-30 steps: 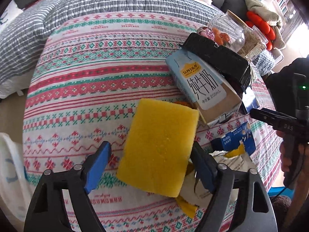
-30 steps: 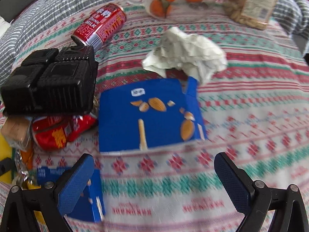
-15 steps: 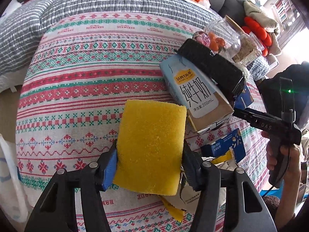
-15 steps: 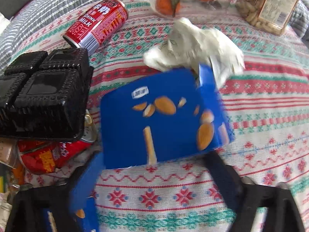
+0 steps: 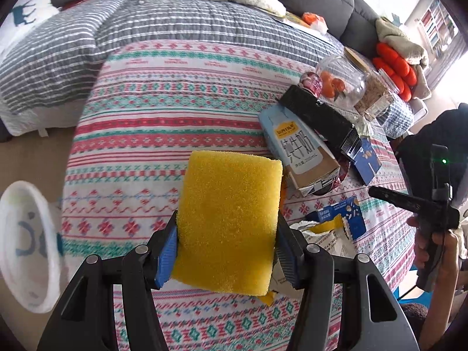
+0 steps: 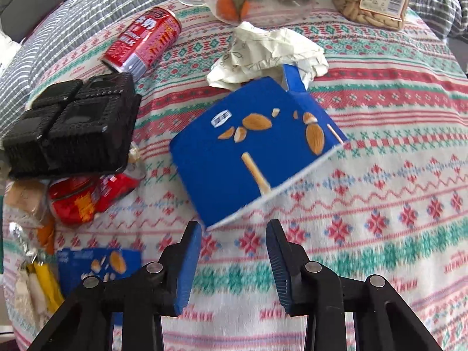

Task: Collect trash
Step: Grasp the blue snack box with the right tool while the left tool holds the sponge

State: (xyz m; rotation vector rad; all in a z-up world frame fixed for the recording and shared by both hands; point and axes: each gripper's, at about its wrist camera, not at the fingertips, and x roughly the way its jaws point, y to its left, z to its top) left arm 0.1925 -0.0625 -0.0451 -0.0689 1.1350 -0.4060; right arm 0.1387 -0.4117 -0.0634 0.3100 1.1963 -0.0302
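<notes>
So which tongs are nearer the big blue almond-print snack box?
Right. The right tongs sit just below the blue snack box, not gripping it. The left tongs clamp a yellow sponge, farther away.

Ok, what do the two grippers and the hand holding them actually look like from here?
Both are alike: the left gripper and the right gripper have black plastic linkage arms with silver pivot pins and ribbed blue finger pads. In the left wrist view the right gripper shows as a black handheld tool with a green light, gripped by a bare hand. No sleeve is clearly visible.
</notes>
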